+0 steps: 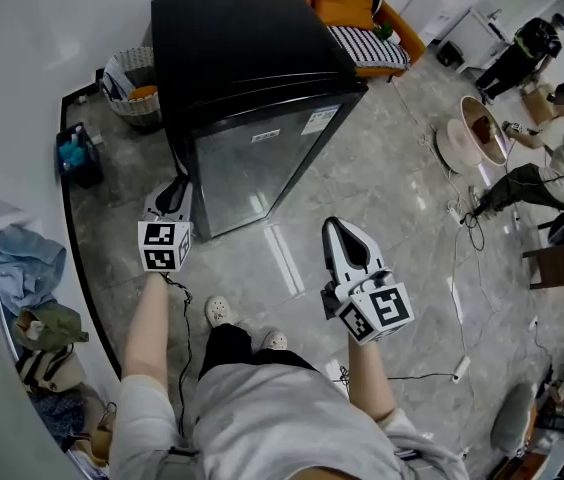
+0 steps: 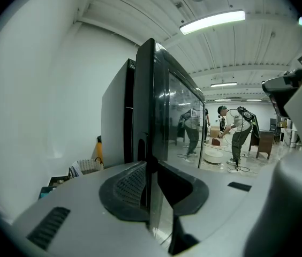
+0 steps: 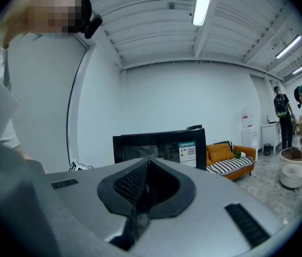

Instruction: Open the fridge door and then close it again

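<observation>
The pads [image 2: 129,183] of the left gripper [image 2: 151,167] are held apart, and the left edge of the fridge door [image 2: 146,90] is taken loosely between them; no firm clamp is seen. The pads [image 3: 132,183] of the right gripper [image 3: 146,165] are pressed together with nothing between them, and this gripper is held in front of the fridge [image 1: 242,48], well apart from the door.

The door appears to lie shut against the body. Its front is glossy grey and mirrors the room, it is framed in black, and a white label [image 1: 317,120] is stuck near its upper right corner. The top and sides of the fridge are plain black. The fridge is stood on a marbled floor [image 1: 382,188] against a white wall.

Just left of the fridge a woven basket [image 1: 122,103] is placed, in which an orange item [image 1: 144,92] and white sheets [image 1: 112,80] are kept. Further left, a dark crate [image 1: 80,163] is filled with teal things [image 1: 74,150]. Well to the right of the fridge a round white tub [image 1: 452,148] is set, with brown contents [image 1: 482,126] in it. Behind the fridge a striped sofa [image 1: 367,48] is seen.
</observation>
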